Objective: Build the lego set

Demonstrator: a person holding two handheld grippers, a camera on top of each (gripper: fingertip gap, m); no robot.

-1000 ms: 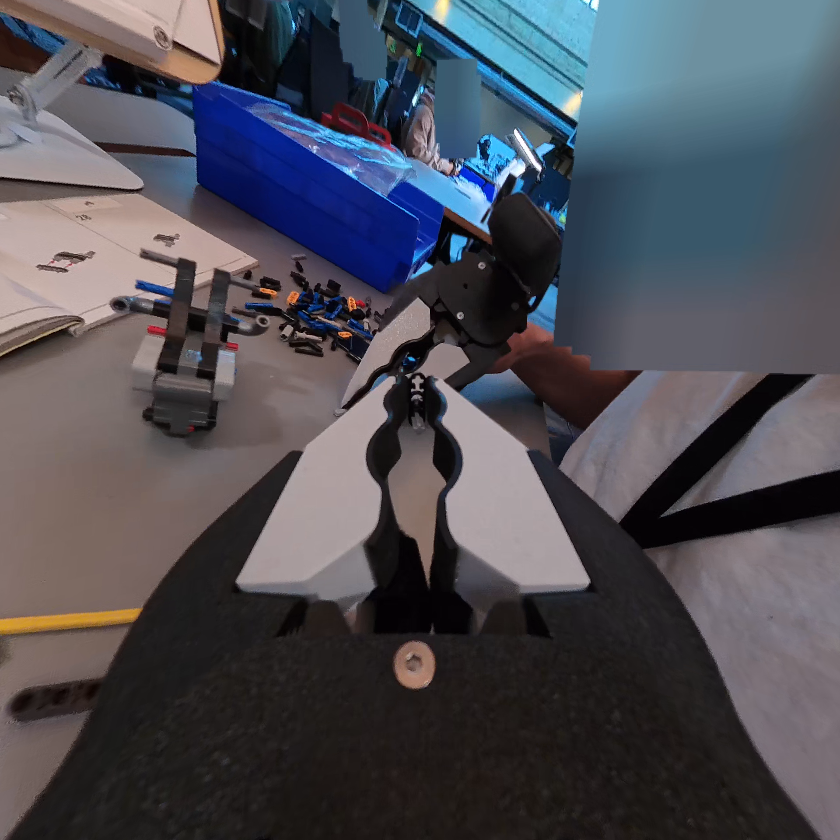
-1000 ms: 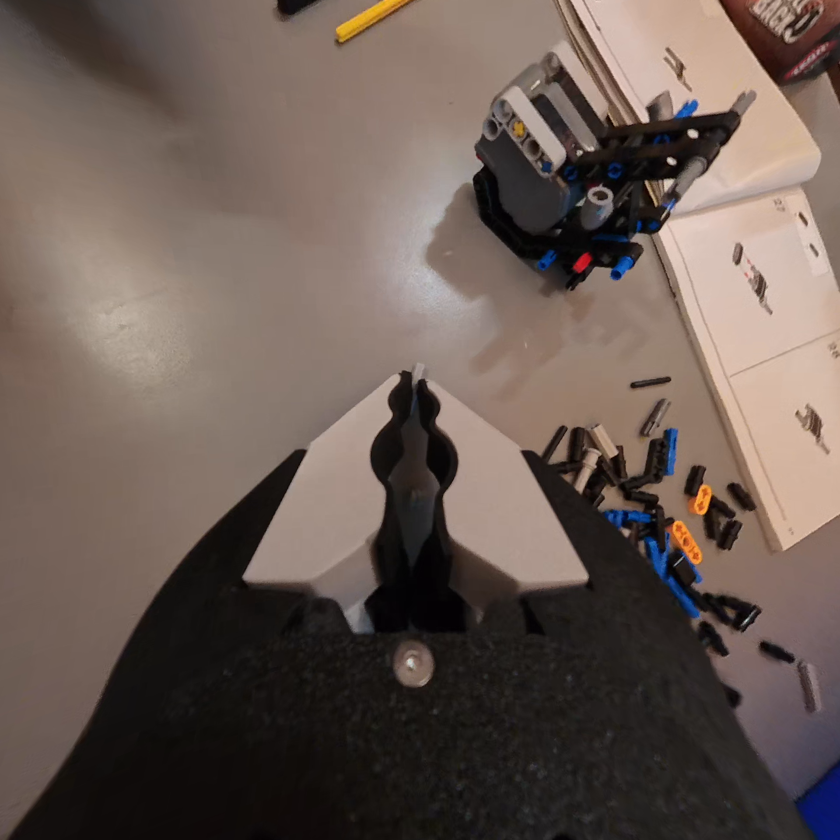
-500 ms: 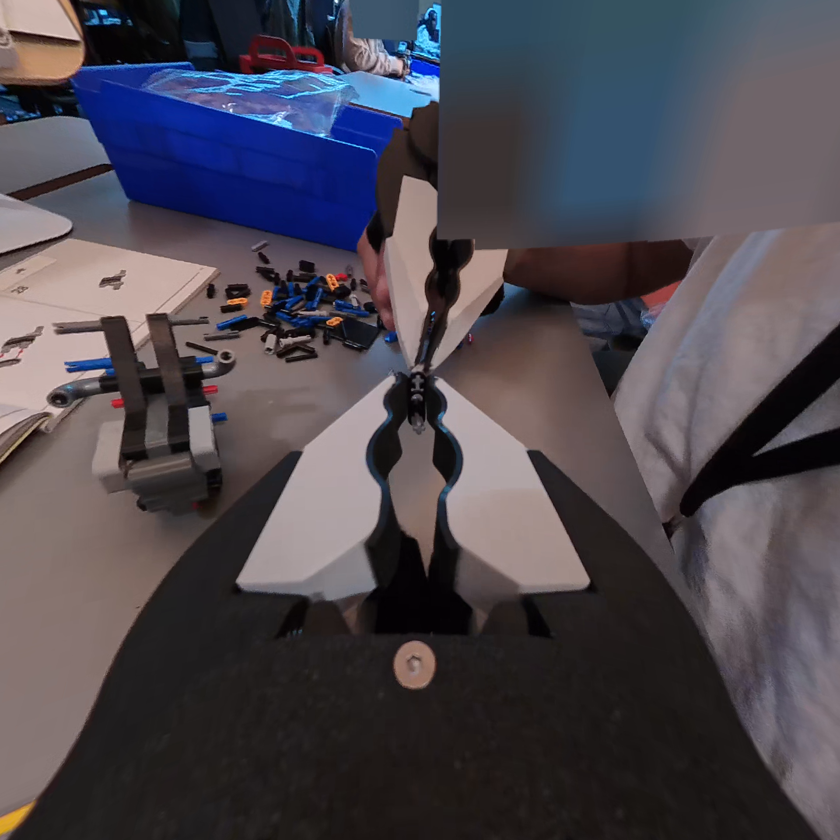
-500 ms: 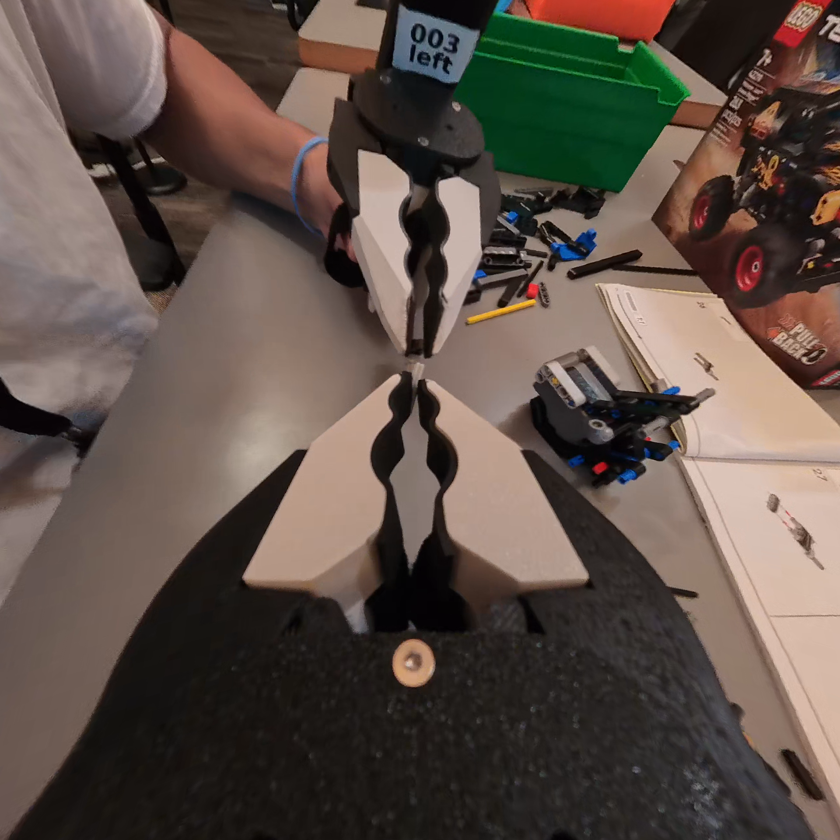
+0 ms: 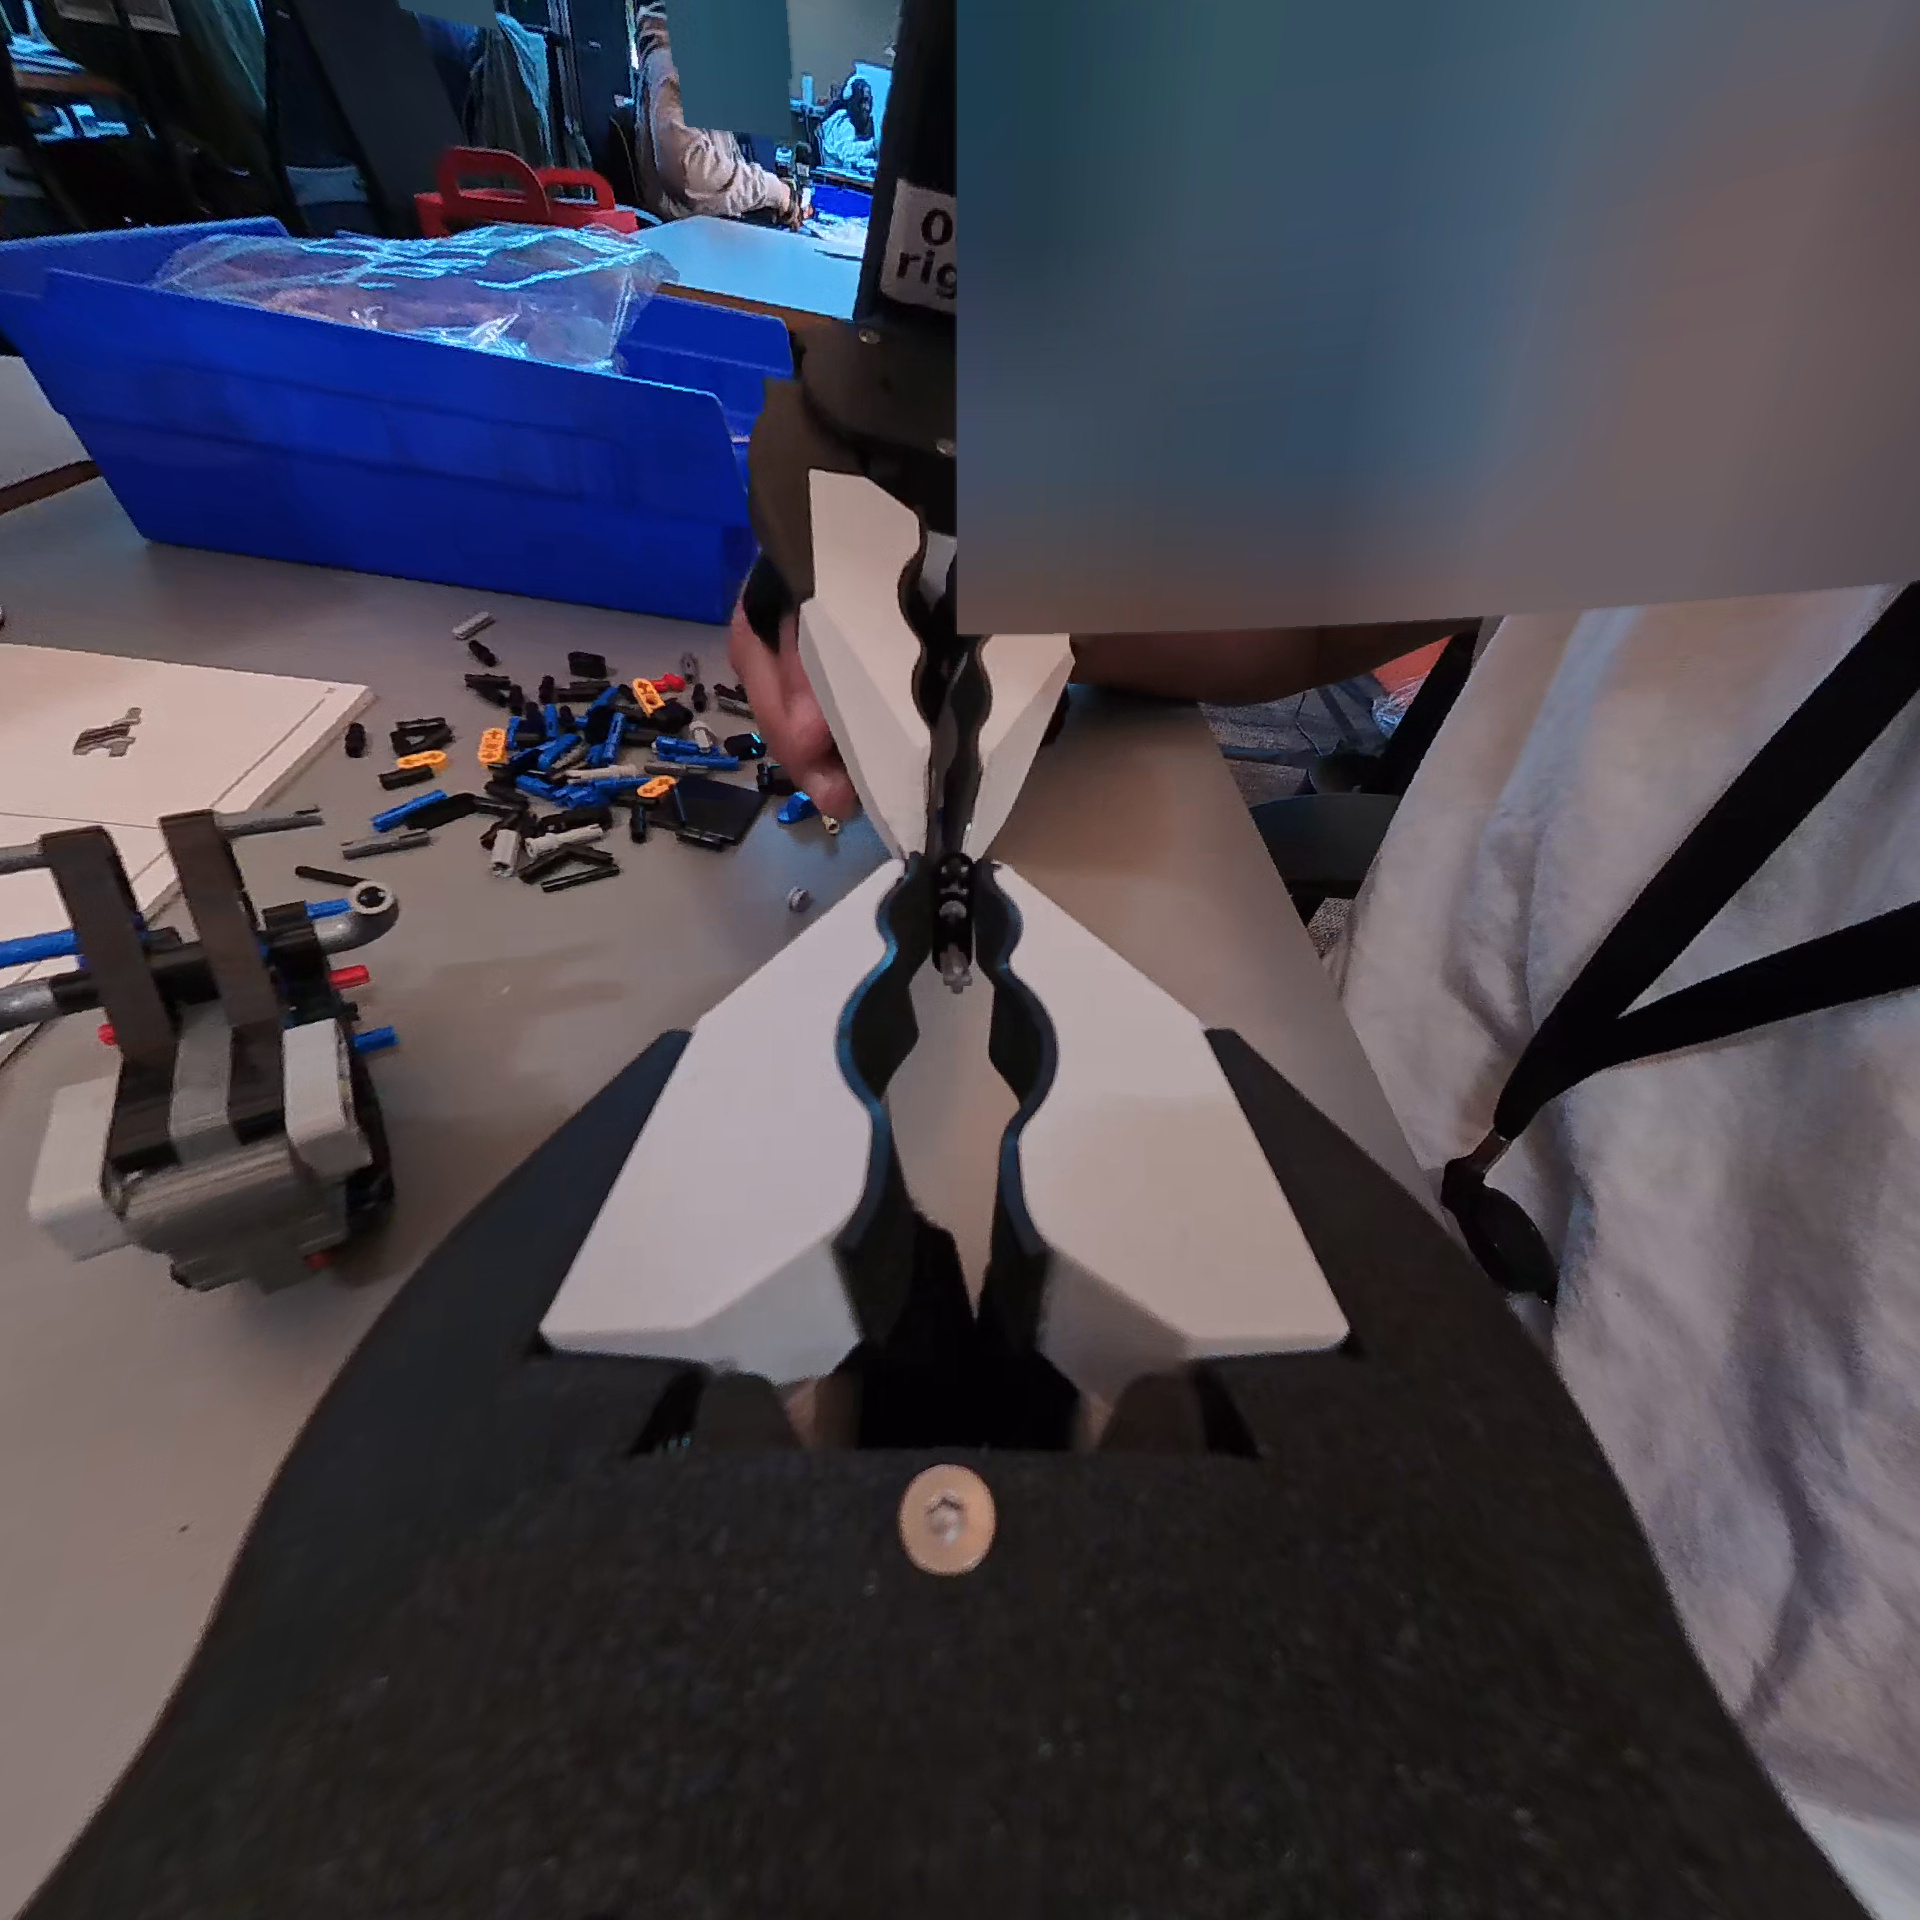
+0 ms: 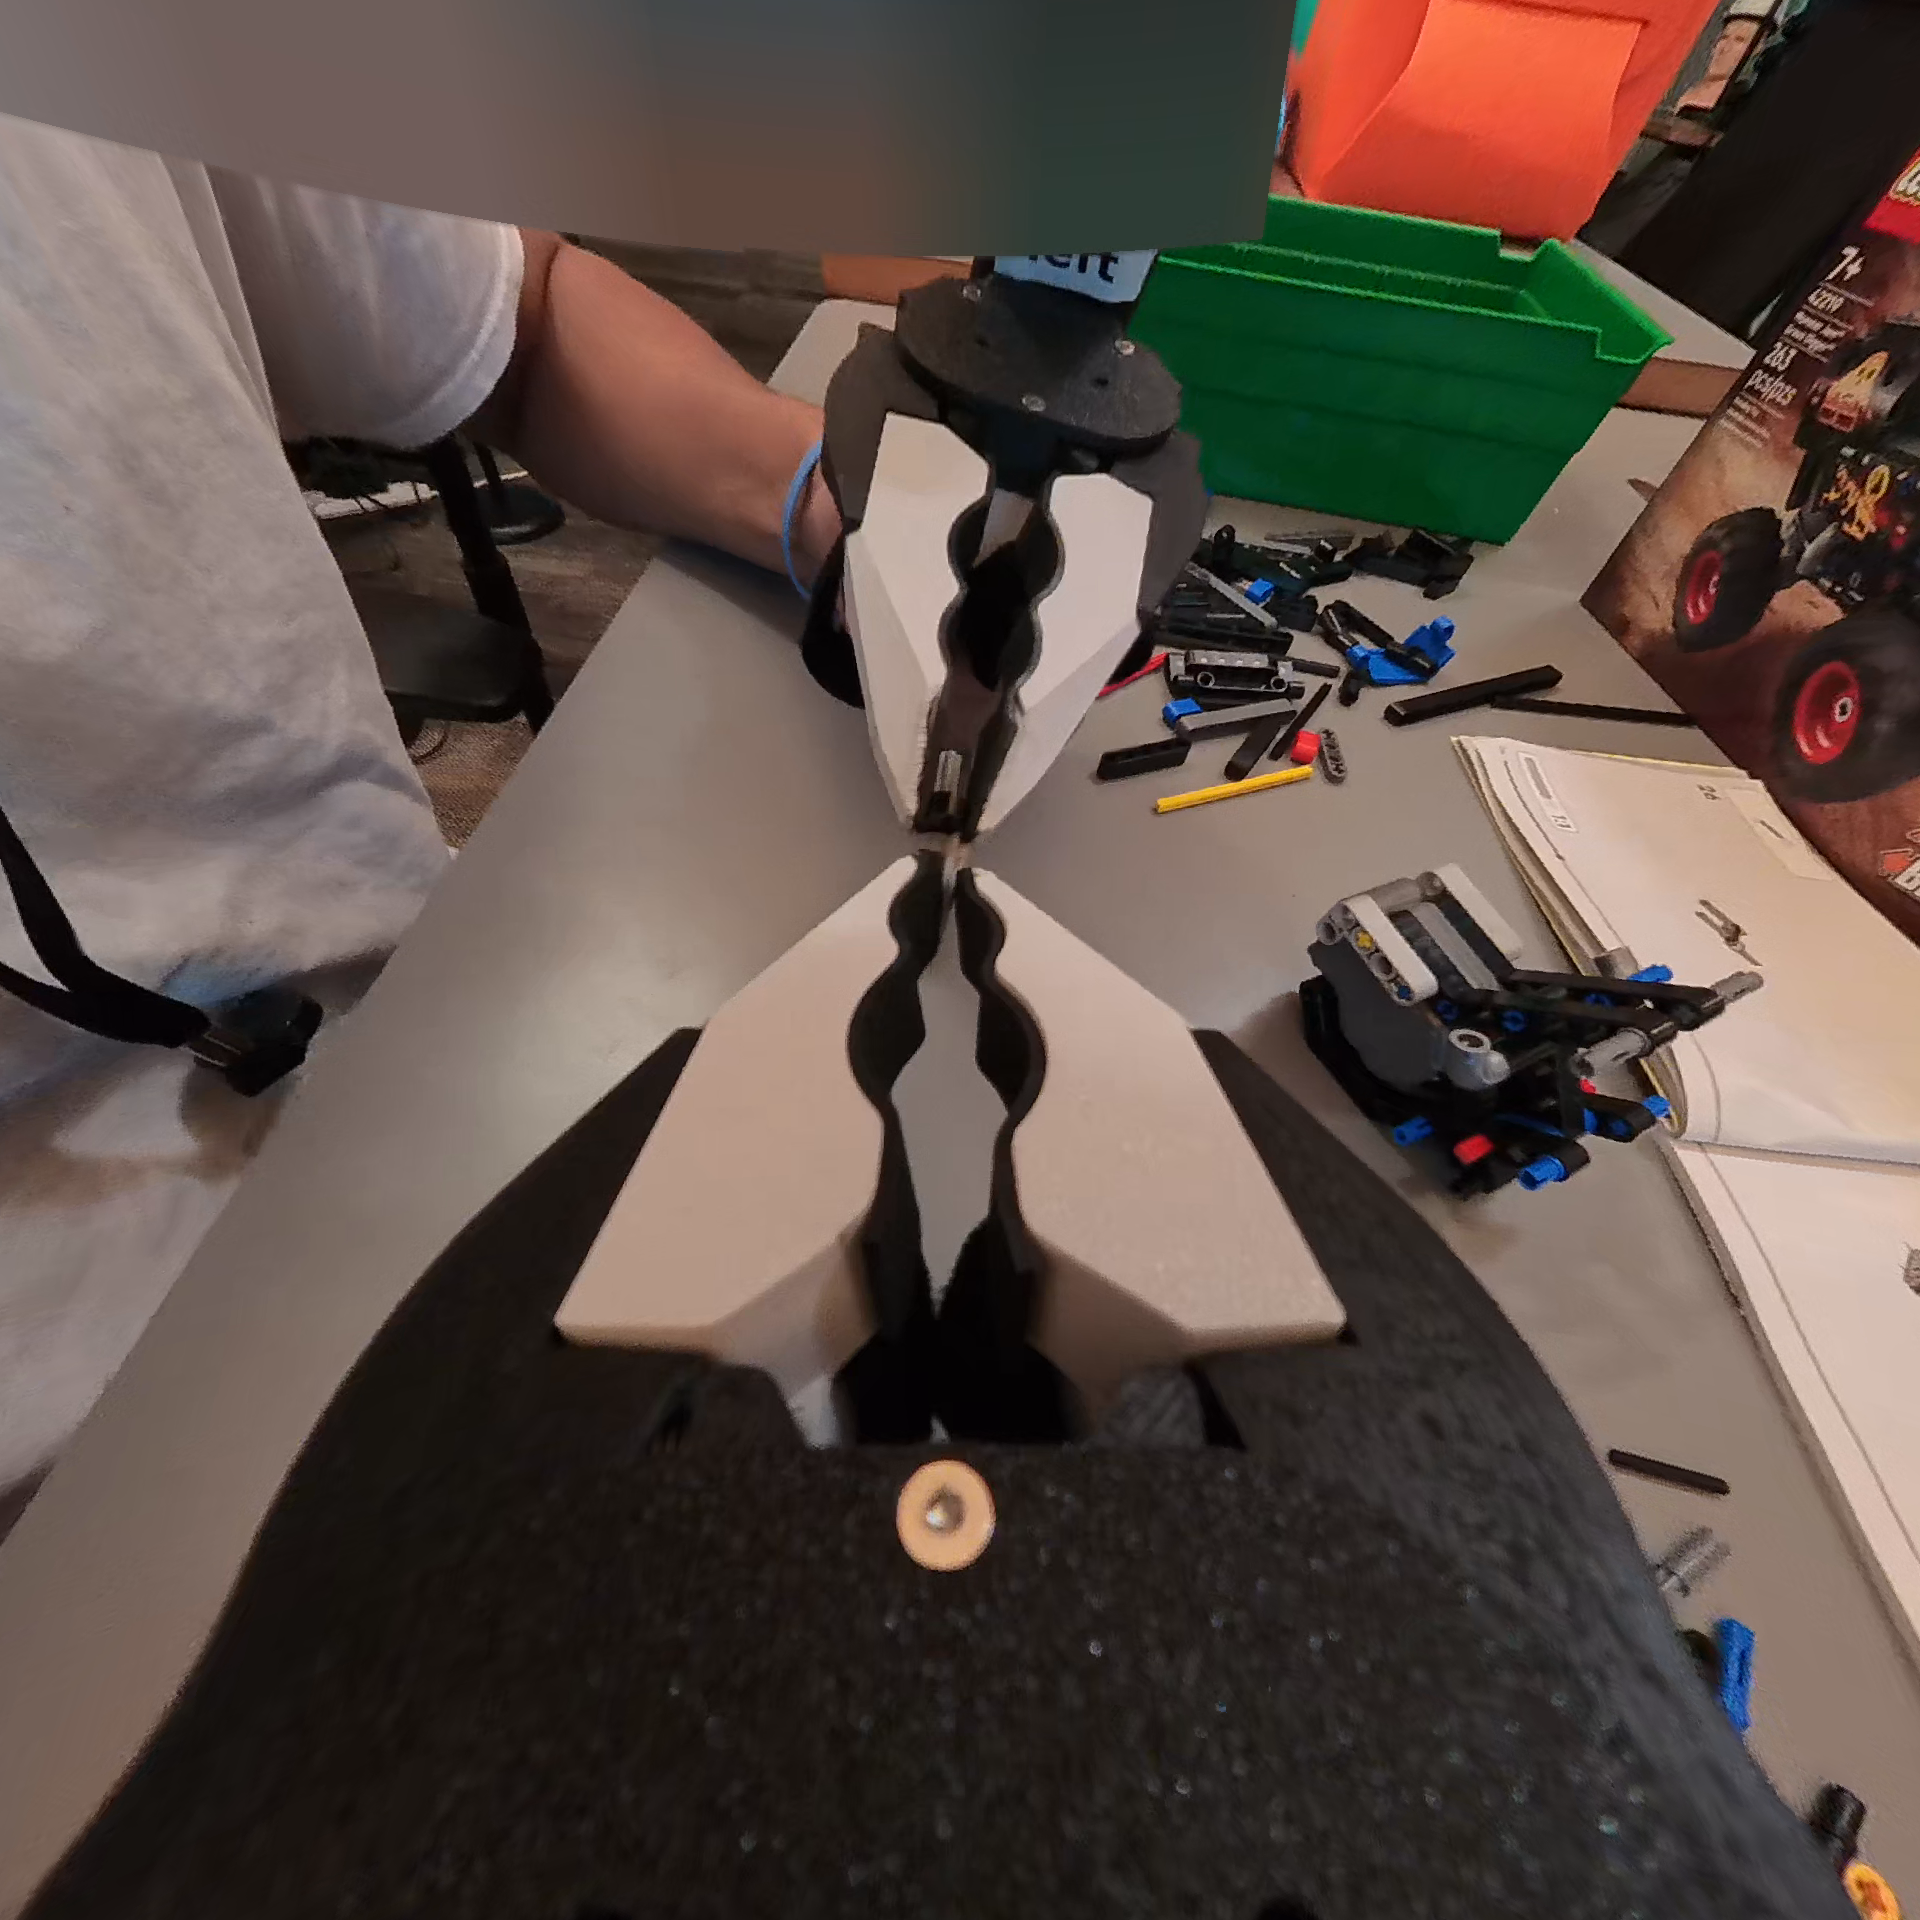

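Left tool (image 5: 951,894) pinching a small black connector piece (image 5: 950,914), right tool (image 6: 943,862) nipping a thin light pin, tips meeting above the grey desk (image 6: 644,790), half-built lego model (image 6: 1475,1023) standing beside the instruction booklet (image 6: 1704,914)

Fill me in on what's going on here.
A person holds two grippers tip to tip above the table. The left gripper is shut on a small black connector; the right gripper is shut on a thin light pin and meets it, apparently to join them. The half-built model sits untouched beside the booklet, with loose parts nearby.
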